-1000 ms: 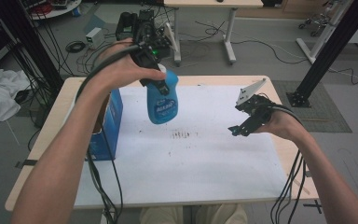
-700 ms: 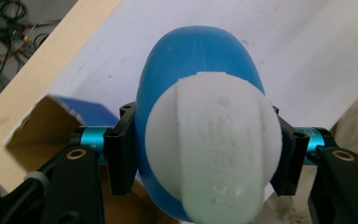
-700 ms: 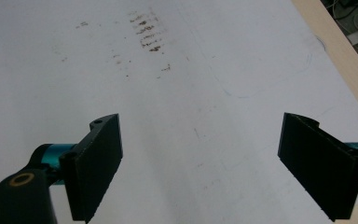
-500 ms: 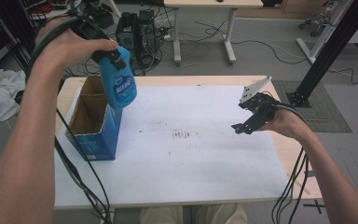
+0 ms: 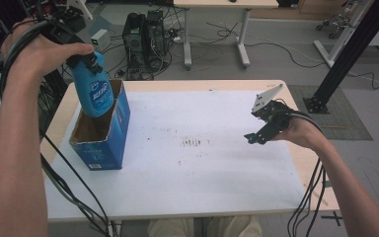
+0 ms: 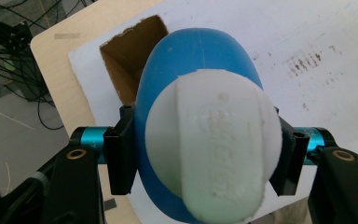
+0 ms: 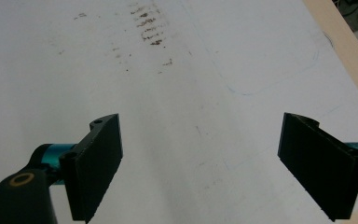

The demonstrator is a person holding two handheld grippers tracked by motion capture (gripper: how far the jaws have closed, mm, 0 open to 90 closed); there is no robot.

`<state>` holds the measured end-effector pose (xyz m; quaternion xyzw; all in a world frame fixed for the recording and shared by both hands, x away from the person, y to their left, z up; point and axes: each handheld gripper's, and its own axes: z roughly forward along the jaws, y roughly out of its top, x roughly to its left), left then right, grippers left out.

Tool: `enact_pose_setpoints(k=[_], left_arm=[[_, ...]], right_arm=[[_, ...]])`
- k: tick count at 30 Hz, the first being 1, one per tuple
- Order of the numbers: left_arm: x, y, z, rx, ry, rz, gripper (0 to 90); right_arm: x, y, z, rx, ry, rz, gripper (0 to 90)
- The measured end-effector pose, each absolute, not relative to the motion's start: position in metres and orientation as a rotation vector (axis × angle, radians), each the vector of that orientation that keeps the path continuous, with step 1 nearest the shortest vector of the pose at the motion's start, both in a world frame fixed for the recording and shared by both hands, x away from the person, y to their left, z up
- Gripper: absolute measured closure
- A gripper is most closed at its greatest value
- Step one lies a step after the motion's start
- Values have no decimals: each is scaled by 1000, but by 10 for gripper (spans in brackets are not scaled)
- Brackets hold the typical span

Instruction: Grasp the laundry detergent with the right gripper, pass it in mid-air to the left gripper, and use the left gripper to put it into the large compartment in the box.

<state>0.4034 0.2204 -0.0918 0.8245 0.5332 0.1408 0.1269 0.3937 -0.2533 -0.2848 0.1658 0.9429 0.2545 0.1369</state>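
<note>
Halfway there: blue bottle (image 5: 94, 93) clamped in left gripper (image 6: 200, 154), hanging over open box (image 5: 100, 129), not dropped in yet; right gripper (image 7: 200, 168) spread wide, idle.

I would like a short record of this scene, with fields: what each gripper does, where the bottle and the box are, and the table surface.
left gripper: shut on the blue bottle, jaws clamped on its two sides near the white cap
blue bottle: upright, lower end inside the open top of the box
blue cardboard box: stands open near the left edge of the table
right gripper: open, holds nothing, above the white sheet
white sheet: covers the wooden table, dark smudges near its middle
</note>
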Motion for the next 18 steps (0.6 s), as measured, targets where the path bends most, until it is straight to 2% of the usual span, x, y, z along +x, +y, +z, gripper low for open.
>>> enact_pose_setpoints(k=[3,5,6,9,11,13,14,15,16,17,18], left_arm=[[404,220,-91,2403,1549,409,381],[403,231,-104,2401,1572,396,381],[402,227,-97,2387,1565,405,381],[405,234,-117,2408,1580,372,381],[403,232,-107,2402,1577,390,381],[404,234,-115,2407,1579,378,381],[403,225,-94,2387,1561,406,381],[406,236,-133,2433,1573,341,381],[407,239,-145,2453,1568,316,381],[406,235,-127,2427,1573,350,381],[407,240,-151,2462,1557,314,381]], right_arm=[[393,-254,-290,491,2736,727,131],[393,-254,-291,485,2737,724,131],[393,-253,-291,488,2740,722,130],[394,-253,-292,484,2737,726,130],[394,-252,-292,484,2738,719,131],[394,-252,-292,484,2739,717,130],[394,-252,-292,483,2738,718,131],[393,-254,-290,487,2734,731,131],[394,-252,-293,493,2742,706,131],[394,-252,-294,494,2744,701,130],[394,-252,-293,492,2741,710,131]])
